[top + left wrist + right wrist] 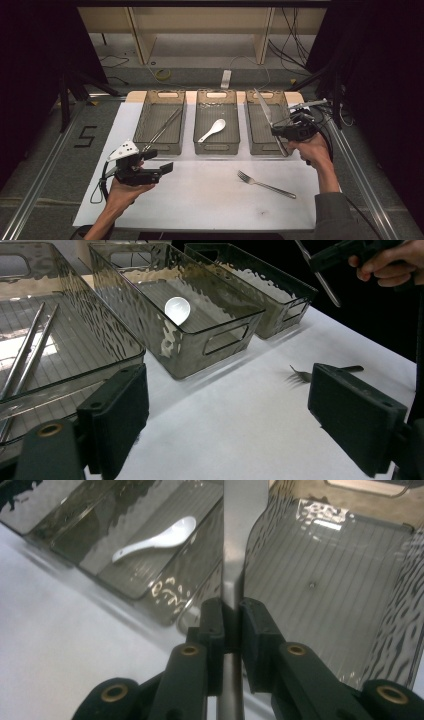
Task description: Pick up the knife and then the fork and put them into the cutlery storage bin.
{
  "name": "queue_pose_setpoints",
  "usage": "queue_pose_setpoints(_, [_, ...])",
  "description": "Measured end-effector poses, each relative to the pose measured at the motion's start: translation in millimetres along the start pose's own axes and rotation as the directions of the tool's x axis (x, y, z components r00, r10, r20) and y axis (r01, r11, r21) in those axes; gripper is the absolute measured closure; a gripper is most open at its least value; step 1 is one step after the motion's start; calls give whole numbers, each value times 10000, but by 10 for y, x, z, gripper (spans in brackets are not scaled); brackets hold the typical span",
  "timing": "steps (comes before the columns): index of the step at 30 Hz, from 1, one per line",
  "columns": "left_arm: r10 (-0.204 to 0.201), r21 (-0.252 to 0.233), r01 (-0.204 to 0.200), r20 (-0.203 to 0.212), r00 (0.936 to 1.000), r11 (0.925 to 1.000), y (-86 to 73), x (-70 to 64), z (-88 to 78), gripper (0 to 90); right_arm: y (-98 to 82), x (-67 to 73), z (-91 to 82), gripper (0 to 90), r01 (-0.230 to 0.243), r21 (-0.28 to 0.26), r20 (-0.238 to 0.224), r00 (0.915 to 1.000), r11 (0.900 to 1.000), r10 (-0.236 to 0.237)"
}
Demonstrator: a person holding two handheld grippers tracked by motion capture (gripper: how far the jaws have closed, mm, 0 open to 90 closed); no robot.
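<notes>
From the high view, three smoky plastic trays stand in a row at the far edge of the white mat (200,195): the left tray (161,122) holds chopsticks (164,129), the middle tray (216,121) a white spoon (212,130), and the right tray (266,122) sits under the knife (267,117). The right gripper (280,131) clamps that knife near its middle, blade slanting up and away over the right tray. A fork (265,184) lies alone on the mat, well apart from both hands, with bare mat all around it. The left gripper (162,167) hovers just in front of the left tray.

The left gripper view shows its own two jaws standing wide apart with nothing between them, the bare mat beyond, the fork (320,373) near the right jaw, and the spoon's bowl (177,309) through the middle tray's wall. The knife (320,275) hangs in the air above the right tray's near corner.

The right gripper view shows the pads (252,630) pressed flat on both sides of the knife (243,525), which rises straight up the frame, over the wall between the middle tray and the ribbed floor of the right tray (325,580).
</notes>
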State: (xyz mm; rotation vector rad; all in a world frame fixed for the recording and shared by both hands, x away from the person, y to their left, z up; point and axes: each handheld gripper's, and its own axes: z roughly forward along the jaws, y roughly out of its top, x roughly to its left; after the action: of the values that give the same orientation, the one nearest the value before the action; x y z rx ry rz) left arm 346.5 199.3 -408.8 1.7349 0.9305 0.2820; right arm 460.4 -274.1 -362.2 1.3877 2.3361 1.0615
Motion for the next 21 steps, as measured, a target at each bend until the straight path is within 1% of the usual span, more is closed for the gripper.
queue_pose_setpoints(3, [-52,-30,52,-10,10000,10000,0,7,-1,159,76,-39,26,813,-157,-102,43,9999,9998,157])
queue_pose_setpoints(4, [-69,-43,69,-15,10000,10000,2,7,0,160,99,-59,38,813,-275,-102,47,9996,9996,276])
queue_pose_setpoints(7, [-2,-58,2,1,10000,10000,2,0,-1,160,153,-102,76,813,-441,-160,141,9989,9989,443])
queue_pose_setpoints(10, [-68,-75,68,-2,10000,9999,1,6,-1,160,197,-136,112,813,-652,-257,65,9978,9975,653])
queue_pose_setpoints(13, [-88,-68,88,-2,10000,9999,-1,1,1,160,246,-152,146,813,-664,-315,295,9973,9973,673])
queue_pose_setpoints(15, [-58,-79,58,8,10000,10000,2,-2,5,160,280,-168,175,813,-783,-378,246,9965,9962,793])
queue_pose_setpoints(19, [-38,-94,38,-2,10000,9999,2,6,-3,159,330,-214,259,813,-962,-323,454,9942,9948,976])
queue_pose_setpoints(21, [-75,-161,75,5,10000,9998,2,11,-7,159,349,-234,289,813,-1047,-340,488,9931,9939,1063])
